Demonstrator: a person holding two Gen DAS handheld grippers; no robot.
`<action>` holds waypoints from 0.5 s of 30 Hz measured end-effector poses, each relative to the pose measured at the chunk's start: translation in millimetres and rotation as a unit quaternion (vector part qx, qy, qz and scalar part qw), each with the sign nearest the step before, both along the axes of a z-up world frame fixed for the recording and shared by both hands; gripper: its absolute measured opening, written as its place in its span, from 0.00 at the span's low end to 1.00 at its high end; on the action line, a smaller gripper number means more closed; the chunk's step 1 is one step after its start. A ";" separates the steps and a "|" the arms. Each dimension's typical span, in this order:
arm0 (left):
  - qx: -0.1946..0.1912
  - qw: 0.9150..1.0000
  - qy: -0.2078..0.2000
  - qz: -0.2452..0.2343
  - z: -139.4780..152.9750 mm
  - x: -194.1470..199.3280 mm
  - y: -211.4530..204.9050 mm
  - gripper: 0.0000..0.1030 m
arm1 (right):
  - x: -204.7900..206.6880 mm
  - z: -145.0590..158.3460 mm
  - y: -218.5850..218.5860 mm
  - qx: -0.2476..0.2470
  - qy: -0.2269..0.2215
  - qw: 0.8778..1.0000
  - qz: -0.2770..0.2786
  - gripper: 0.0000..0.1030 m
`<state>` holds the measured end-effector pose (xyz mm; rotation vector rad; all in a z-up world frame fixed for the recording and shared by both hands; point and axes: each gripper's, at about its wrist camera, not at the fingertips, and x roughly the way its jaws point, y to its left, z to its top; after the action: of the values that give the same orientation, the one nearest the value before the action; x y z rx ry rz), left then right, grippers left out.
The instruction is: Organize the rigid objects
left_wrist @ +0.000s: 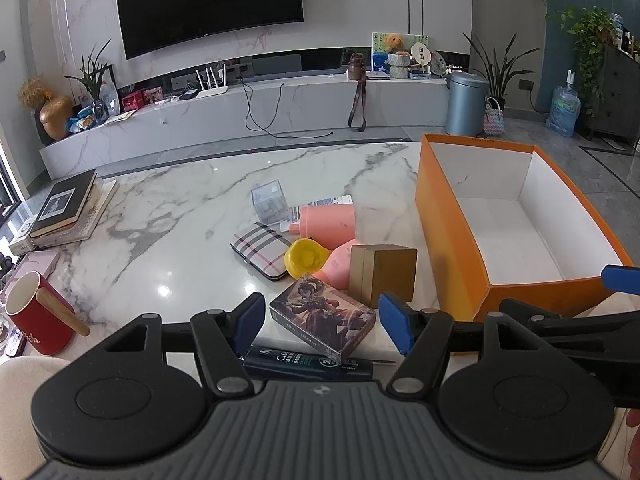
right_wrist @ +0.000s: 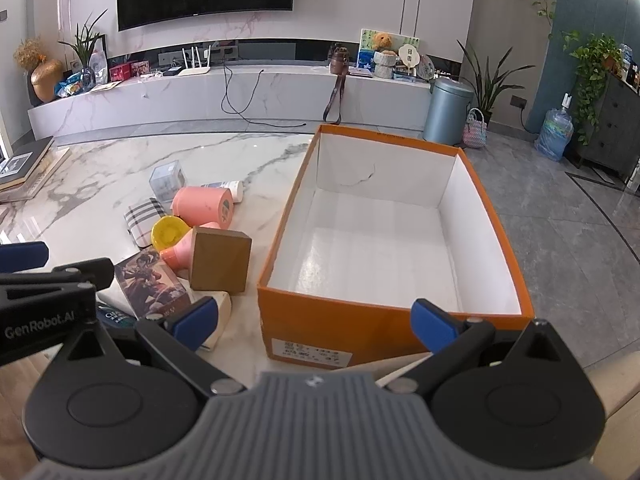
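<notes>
An open orange box (left_wrist: 448, 232) (right_wrist: 304, 312) with a white inside stands empty on the marble table. Left of it lies a pile: a brown cube box (left_wrist: 384, 276) (right_wrist: 218, 260), a picture card box (left_wrist: 320, 316) (right_wrist: 150, 284), pink containers (left_wrist: 328, 220) (right_wrist: 202, 206), a yellow lid (left_wrist: 304, 258) (right_wrist: 168, 232), a plaid case (left_wrist: 260, 248) (right_wrist: 142, 220), a clear cube (left_wrist: 270, 200) (right_wrist: 168, 180) and a dark tube (left_wrist: 308, 364). My left gripper (left_wrist: 322, 322) is open, its fingers either side of the card box. My right gripper (right_wrist: 316, 322) is open and empty before the orange box's near wall.
A red mug (left_wrist: 36, 316) stands at the table's left front. Stacked books (left_wrist: 68, 208) lie at the far left. Beyond the table are a TV shelf, a grey bin (left_wrist: 466, 102) and plants.
</notes>
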<state>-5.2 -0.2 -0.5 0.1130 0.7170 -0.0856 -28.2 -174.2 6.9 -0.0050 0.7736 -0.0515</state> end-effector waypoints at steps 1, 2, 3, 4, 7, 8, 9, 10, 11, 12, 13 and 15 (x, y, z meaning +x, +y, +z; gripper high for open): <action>-0.001 1.000 0.001 -0.001 -1.3 0.6 0.5 0.74 | 0.2 -0.2 -0.1 0.001 0.000 1.000 0.001 0.98; -0.001 1.000 0.001 -0.001 -1.5 0.6 0.5 0.74 | 0.9 -0.1 -0.4 0.002 0.001 1.000 0.001 0.98; -0.001 1.000 0.003 -0.002 -2.4 1.0 0.6 0.72 | 1.1 -0.4 -0.5 0.004 0.000 1.000 0.001 0.98; -0.003 1.000 0.004 -0.003 -3.5 1.9 1.1 0.71 | 2.0 -0.8 -1.0 0.009 0.000 1.000 0.004 0.98; -0.010 1.000 0.011 -0.010 -5.2 5.2 4.2 0.60 | 4.8 -2.3 -2.1 0.026 0.000 1.000 0.016 0.98; -0.013 1.000 0.014 -0.013 -5.3 8.0 6.7 0.54 | 6.5 -2.8 -2.8 0.034 0.001 0.999 0.018 0.97; -0.017 1.000 0.017 -0.015 -5.5 9.8 9.0 0.50 | 8.4 -3.7 -3.2 0.043 0.005 0.999 0.021 0.94; -0.020 0.999 0.020 -0.016 -6.1 11.8 11.7 0.48 | 11.2 -4.5 -3.3 0.050 0.011 0.998 0.024 0.86; -0.023 0.999 0.024 -0.016 -6.8 14.4 14.5 0.46 | 14.7 -5.7 -2.8 0.057 0.018 0.998 0.030 0.82; -0.026 0.999 0.028 -0.017 -7.4 16.7 17.3 0.43 | 17.7 -6.9 -1.4 0.061 0.023 0.997 0.035 0.77; -0.029 0.999 0.030 -0.018 -7.8 18.8 20.1 0.42 | 21.6 -8.6 0.4 0.063 0.030 0.997 0.039 0.72; -0.035 0.999 0.033 -0.019 -8.0 22.4 26.0 0.39 | 27.0 -9.5 5.2 0.060 0.033 0.996 0.050 0.69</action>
<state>17.2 25.8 -8.5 0.0578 0.7773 -0.1517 -1.2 -169.0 -2.6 0.0692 0.8410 0.0905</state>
